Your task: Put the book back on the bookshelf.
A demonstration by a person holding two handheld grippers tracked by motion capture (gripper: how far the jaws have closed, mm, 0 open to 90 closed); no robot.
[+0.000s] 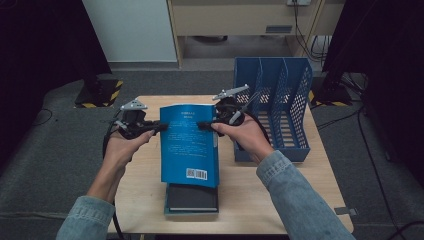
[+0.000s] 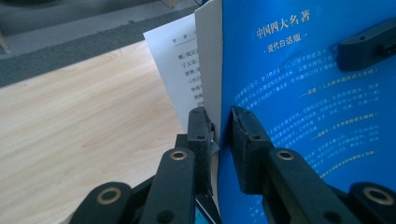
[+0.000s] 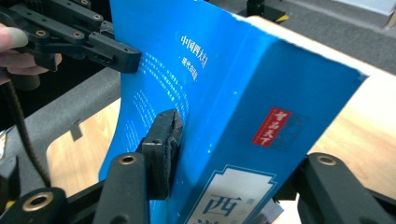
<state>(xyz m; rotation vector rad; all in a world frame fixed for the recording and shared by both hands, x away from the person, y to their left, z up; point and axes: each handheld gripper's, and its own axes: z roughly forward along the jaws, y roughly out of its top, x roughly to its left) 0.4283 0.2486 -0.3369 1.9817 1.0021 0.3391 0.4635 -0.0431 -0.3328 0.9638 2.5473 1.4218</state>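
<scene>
You've got the blue book point(image 1: 189, 145) standing up near the middle of the table point(image 1: 145, 170), back cover facing you, barcode down at its 6 o'clock corner. Your left tool point(image 1: 159, 127) comes in from 9 o'clock and is clamped on the book's left edge: in the left gripper view point(image 2: 219, 135) one jaw presses the blue cover, the other sits behind the page block, closed down tight, with one white page point(image 2: 175, 70) fanning loose behind. Your right tool point(image 1: 204, 125) comes in from 3 o'clock and grips the spine side: in the right gripper view point(image 3: 224, 168) the jaws are spread wide around the full thickness of the book, one pad flat on the cover, the other jaw behind the far face. The book's lower edge sits over a second, dark book point(image 1: 192, 199) lying flat toward 6 o'clock; I can't tell whether they touch. The blue file rack point(image 1: 276, 105) stands at 2 o'clock, just beside your right hand point(image 1: 247, 137).
</scene>
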